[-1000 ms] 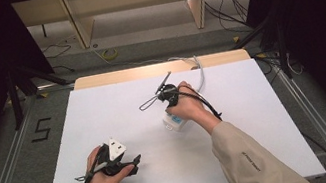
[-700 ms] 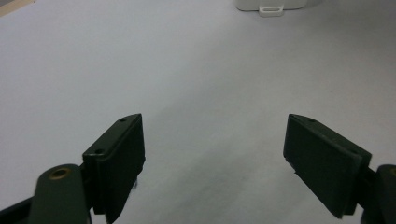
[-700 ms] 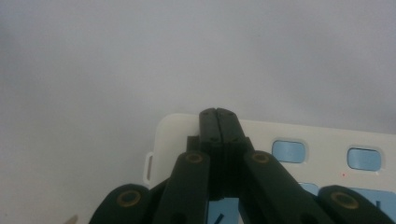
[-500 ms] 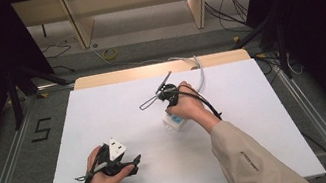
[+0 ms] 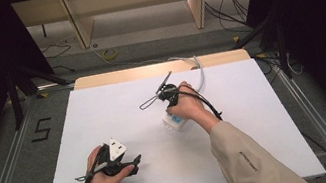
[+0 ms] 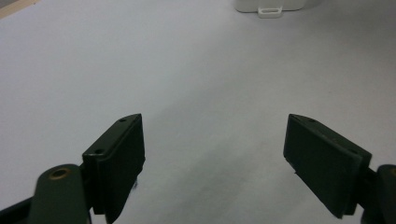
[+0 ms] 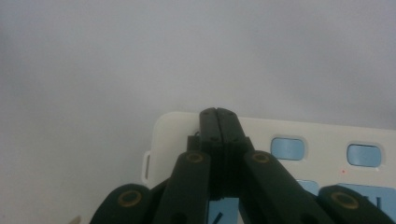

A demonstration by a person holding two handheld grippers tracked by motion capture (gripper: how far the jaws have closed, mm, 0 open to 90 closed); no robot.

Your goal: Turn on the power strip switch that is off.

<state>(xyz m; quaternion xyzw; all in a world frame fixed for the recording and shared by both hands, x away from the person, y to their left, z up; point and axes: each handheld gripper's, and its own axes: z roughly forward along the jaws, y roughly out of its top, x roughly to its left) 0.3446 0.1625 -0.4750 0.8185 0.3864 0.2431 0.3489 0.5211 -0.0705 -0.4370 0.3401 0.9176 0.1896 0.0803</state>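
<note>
A small white device (image 5: 177, 121) with blue buttons (image 7: 287, 148) lies flat near the middle of the white table (image 5: 255, 105). My right gripper (image 5: 173, 108) points down at it from the hand above. In the right gripper view the right gripper (image 7: 217, 114) is shut, nothing between its jaws, its tip over the device (image 7: 303, 133) close to one corner; contact cannot be told. My left gripper (image 5: 135, 165) rests near the front left of the table. In the left gripper view the left gripper (image 6: 215, 154) is open over bare table, and the device (image 6: 271, 5) lies far ahead.
A white cable (image 5: 197, 67) runs off the table's far edge, beside a bare wooden strip (image 5: 113, 77). Dark stands and floor cables surround the table. Metal rails (image 5: 7, 169) run along both sides.
</note>
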